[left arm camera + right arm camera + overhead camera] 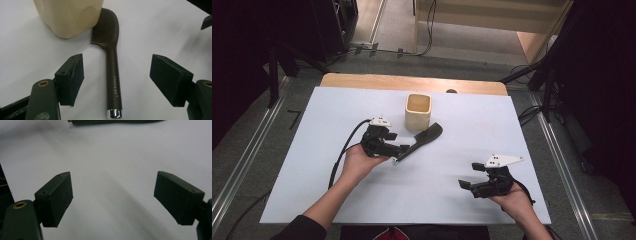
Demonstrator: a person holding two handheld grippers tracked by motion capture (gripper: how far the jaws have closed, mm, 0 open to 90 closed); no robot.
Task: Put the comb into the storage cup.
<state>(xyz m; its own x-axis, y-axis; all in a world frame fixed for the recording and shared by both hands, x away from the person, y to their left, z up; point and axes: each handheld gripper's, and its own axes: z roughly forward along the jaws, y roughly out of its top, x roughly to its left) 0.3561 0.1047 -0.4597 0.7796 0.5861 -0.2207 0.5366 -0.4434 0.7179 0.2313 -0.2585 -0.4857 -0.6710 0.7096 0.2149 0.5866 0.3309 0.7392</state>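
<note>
Left gripper (117,77) hanging over comb (113,60) at frame centre, jaws apart, straddling handle. Comb lying flat on white table (462,190), teeth end touching cream cup (418,111). Looking light, stiff, slick plastic; gripping mid-handle seems best. Right gripper (473,175) idling lower right, jaws apart, holding nothing.

A white board (452,200) is laid over a wooden table (362,80) at the centre of the frame. Grey floor (262,130) is seen around it, with metal rails (242,160) at both sides. Cables (427,30) are trailed across the top; both upper corners are dark.
</note>
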